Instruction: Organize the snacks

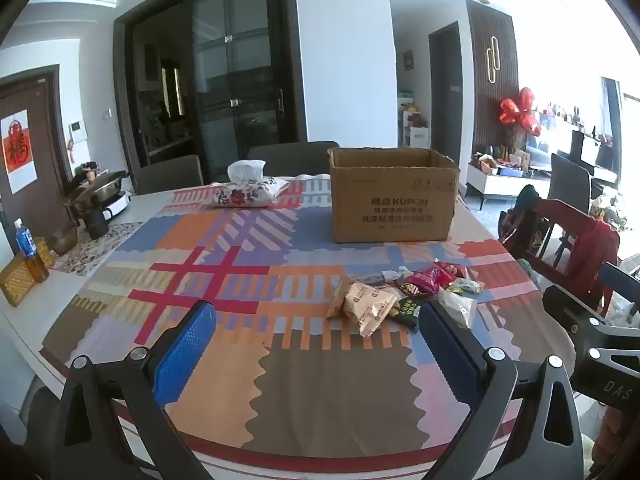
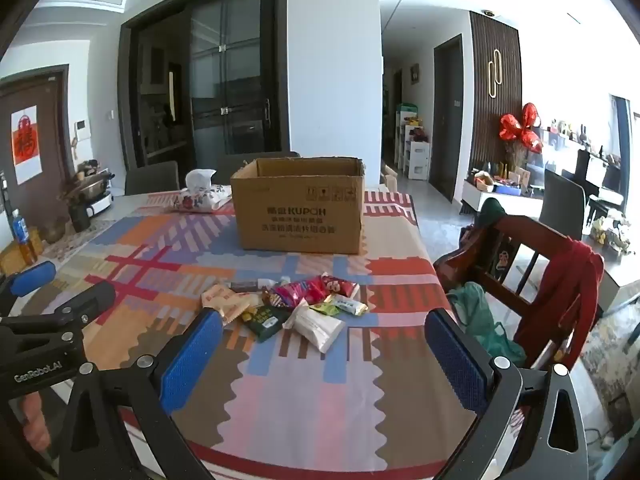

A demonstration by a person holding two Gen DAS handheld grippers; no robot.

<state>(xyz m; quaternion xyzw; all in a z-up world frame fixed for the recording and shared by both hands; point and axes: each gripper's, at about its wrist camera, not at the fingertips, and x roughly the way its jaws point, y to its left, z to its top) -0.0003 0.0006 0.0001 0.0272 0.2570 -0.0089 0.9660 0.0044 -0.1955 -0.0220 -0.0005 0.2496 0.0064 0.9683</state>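
Nothing packed yet: snack pile sits mid-frame on the tablecloth, cardboard box behind it. Left gripper and right gripper both gape wide, empty.

home dining room, patterned tablecloth, tissue pouch, dining chairs, hotpot cooker (sideboard)

An open cardboard box is set on the patterned tablecloth. Snack packets are heaped nearer, beside the spread left gripper.
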